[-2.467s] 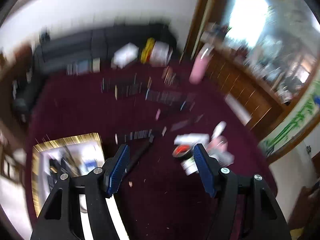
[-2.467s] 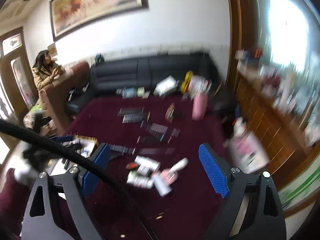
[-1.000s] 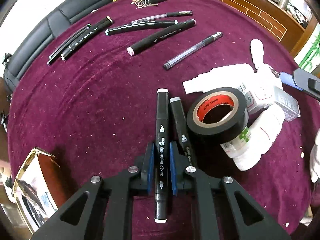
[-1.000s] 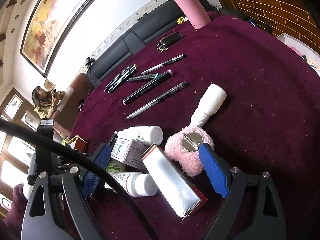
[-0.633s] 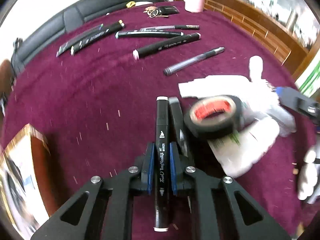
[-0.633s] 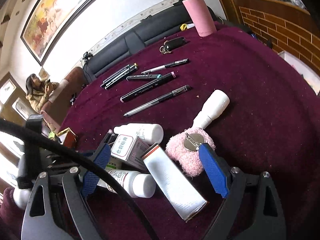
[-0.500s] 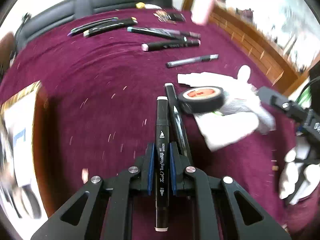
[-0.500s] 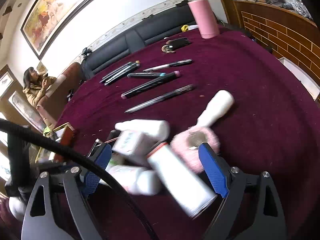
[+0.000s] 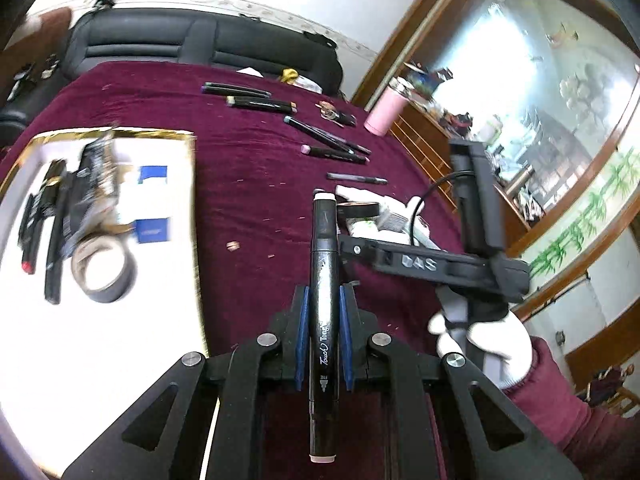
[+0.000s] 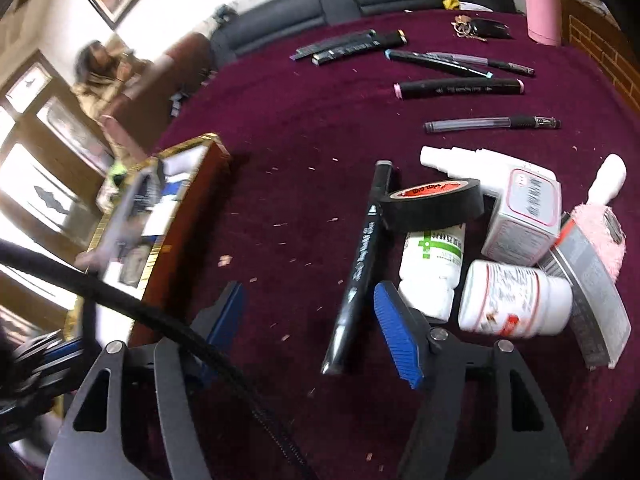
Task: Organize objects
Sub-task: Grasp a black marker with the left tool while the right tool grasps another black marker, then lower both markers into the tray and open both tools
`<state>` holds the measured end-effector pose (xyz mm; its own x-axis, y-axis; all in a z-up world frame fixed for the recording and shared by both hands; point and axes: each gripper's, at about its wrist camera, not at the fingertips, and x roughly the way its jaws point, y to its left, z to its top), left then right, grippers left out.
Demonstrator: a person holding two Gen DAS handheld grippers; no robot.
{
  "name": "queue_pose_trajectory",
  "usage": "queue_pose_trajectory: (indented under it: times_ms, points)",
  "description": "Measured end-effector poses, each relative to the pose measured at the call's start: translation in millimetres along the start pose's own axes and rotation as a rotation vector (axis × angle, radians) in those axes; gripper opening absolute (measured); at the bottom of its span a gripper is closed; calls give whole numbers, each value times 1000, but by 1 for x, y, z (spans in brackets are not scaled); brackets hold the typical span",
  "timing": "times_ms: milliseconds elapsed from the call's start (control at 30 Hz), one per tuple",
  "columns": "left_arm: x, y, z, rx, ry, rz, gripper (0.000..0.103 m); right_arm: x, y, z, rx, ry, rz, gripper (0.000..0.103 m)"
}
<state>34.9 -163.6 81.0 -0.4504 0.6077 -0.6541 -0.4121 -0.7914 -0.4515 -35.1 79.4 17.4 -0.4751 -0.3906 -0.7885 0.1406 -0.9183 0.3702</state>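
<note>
Clamped between the blue pads of the left gripper (image 9: 323, 344): a black art marker (image 9: 323, 280), held lengthwise along the fingers, white cap end forward, its rear end sticking out behind the pads. Lettering on the barrel only partly readable. It hangs above the maroon table cloth (image 9: 248, 184), just right of the gold-rimmed tray (image 9: 192, 184).

Tray contents from the left wrist view are motion-smeared: a roll of tape (image 9: 105, 272), some dark pens (image 9: 52, 232) and blue-and-white cards (image 9: 152, 200) can be made out, the rest not. In the right wrist view the tray's near corner is blurred and partly hidden behind a black cable (image 10: 160, 320).

Right gripper (image 10: 308, 328): jaws have just been closing, yet stand apart. A second black marker (image 10: 360, 264) lies on the cloth, its near end between the pads, close to the right-hand pad; no pad presses on it. Its far end touches a black tape roll with a red core (image 10: 432, 206).

Beside that, a huddle: white bottles (image 10: 512, 304), a small white box (image 10: 524, 216), a grey tube (image 10: 592, 288) cut across by the bottle, a pink puff brush (image 10: 600, 228) half covered.

Farther back, loose markers and pens in a row (image 10: 460, 88), keys (image 10: 472, 28), a pink flask (image 10: 542, 8) cropped at the top edge.

From the left wrist view the right gripper's body (image 9: 440, 264) and a white-gloved hand (image 9: 492, 340) cover most of the huddle.
</note>
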Motion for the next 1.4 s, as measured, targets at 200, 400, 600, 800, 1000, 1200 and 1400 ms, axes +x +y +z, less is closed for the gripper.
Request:
queue_pose_trajectory:
  times_ms: [200,400,600,800,1000,1200,1400]
  points:
    - [-11,27,-11,-58,-18,-33,11,20,0,12,17,-1,-173,56]
    - [-14,36,-12,-81,-46,-61,11,28,28,5,-202,-24,-393,15]
    - [-24,42,-17,-108,-71,-44,11,14,22,-3,-161,-11,-319,12]
    - [-49,52,-23,-137,-112,-8,11,-9,17,-3,-1,-22,-65,13]
    - [-97,82,-4,-162,-165,79,11,-50,46,1,52,-46,225,13]
    - [-141,114,40,-107,-173,225,11,-48,102,34,133,49,616,13]
    - [-105,167,82,-105,-63,291,11,4,176,73,164,120,699,14]
